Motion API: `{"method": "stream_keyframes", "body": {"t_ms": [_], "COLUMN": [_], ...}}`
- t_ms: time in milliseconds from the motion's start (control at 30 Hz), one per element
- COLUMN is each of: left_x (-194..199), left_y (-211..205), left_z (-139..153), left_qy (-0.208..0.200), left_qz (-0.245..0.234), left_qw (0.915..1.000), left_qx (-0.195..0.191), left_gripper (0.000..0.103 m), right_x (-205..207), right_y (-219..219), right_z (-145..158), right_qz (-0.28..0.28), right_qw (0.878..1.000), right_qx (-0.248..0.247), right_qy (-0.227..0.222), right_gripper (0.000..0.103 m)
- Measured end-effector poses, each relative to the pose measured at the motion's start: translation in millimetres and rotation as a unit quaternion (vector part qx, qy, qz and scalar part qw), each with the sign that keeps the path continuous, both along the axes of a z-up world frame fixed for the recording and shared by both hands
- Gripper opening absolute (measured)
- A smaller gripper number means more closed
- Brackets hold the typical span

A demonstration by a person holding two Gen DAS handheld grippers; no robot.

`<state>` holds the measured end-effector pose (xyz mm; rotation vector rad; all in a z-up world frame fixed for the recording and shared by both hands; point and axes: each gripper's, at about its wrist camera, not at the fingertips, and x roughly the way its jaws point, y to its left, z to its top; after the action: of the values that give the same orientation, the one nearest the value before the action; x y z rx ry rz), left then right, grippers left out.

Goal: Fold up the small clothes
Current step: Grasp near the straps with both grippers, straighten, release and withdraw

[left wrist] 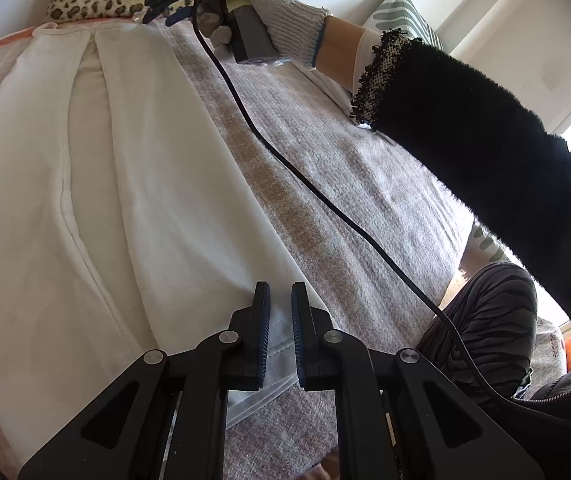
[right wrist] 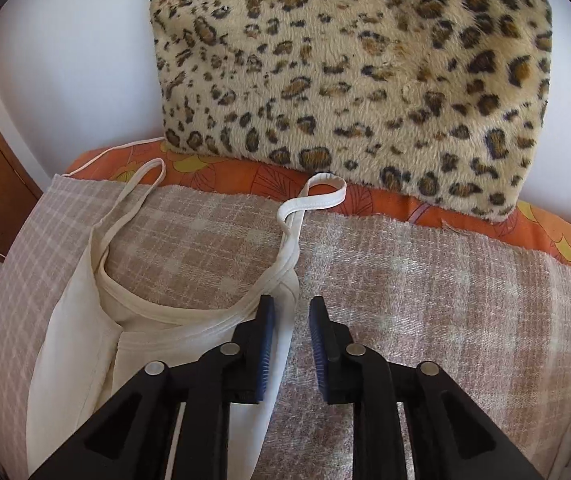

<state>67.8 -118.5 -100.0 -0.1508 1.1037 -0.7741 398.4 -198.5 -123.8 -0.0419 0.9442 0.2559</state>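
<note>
The cream camisole (right wrist: 85,340) lay lengthwise on the checked blanket (right wrist: 425,288), straps toward the leopard-print cushion (right wrist: 345,60). Right gripper (right wrist: 291,320), jaws slightly parted and empty, straddled the strap-end side edge; left gripper (left wrist: 280,308), likewise parted and empty, straddled the hem corner.

a cream-white camisole (right wrist: 85,344) lies on a pink-beige checked blanket (right wrist: 425,300). beyond the blanket, an orange floral sheet (right wrist: 245,178), then a tan, black-spotted leopard-print cushion (right wrist: 357,68).
</note>
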Motion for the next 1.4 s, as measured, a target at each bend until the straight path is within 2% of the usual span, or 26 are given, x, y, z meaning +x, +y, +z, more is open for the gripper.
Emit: {"method": "stream_keyframes", "body": {"t_ms": [67,200,333,433,567,733,867,933,1067,1233,1300,1333,1400], "left_x": [-6,-23,-30,-33,-34,-35,-33,-32,-35,-35,-36,-37,-38], "left_y": [2,17,52,86,127,160,169,168,162,152,150,149,148], "left_z": [5,28,46,52,45,18,-3,-9,-7,-9,-8,-8,-7], "left_qy": [-0.008,-0.058,-0.084,-0.1,-0.08,-0.008,0.064,0.082,0.088,0.077,0.062,0.055,0.046], "left_qz": [-0.004,0.004,0.05,0.097,0.161,0.205,0.219,0.221,0.215,0.203,0.198,0.195,0.194], "left_qw": [1.0,0.9983,0.9952,0.9903,0.9837,0.9787,0.9728,0.9707,0.971,0.9748,0.9773,0.9786,0.9793], "left_qx": [0.0,0.005,-0.003,0.008,0.012,-0.001,-0.039,-0.047,-0.057,-0.052,-0.042,-0.037,-0.033], "left_gripper": [0.009,0.009,0.009,0.009,0.021,0.021,0.021,0.021,0.021,0.02,0.015,0.007,0.006], "right_x": [-10,-56,-119,-169,-234,-299,-331,-341,-356,-361,-359,-358,-360], "right_y": [-8,-34,-57,-72,-74,-67,-61,-58,-50,-39,-37,-36,-27], "right_z": [11,37,50,53,48,27,2,-14,-36,-41,-43,-44,-46], "right_qz": [-0.012,-0.021,-0.018,-0.023,-0.018,0.006,0.029,0.039,0.061,0.078,0.078,0.08,0.087], "right_qw": [1.0,0.997,0.994,0.991,0.99,0.99,0.987,0.981,0.966,0.964,0.961,0.96,0.963], "right_qx": [0.025,0.071,0.11,0.13,0.141,0.14,0.156,0.18,0.224,0.224,0.234,0.237,0.226], "right_qy": [-0.007,-0.021,-0.022,-0.025,-0.014,0.006,0.039,0.068,0.114,0.117,0.122,0.125,0.121], "right_gripper": [0.039,0.039,0.04,0.042,0.046,0.056,0.058,0.057,0.057,0.056,0.055,0.05,0.045]}}
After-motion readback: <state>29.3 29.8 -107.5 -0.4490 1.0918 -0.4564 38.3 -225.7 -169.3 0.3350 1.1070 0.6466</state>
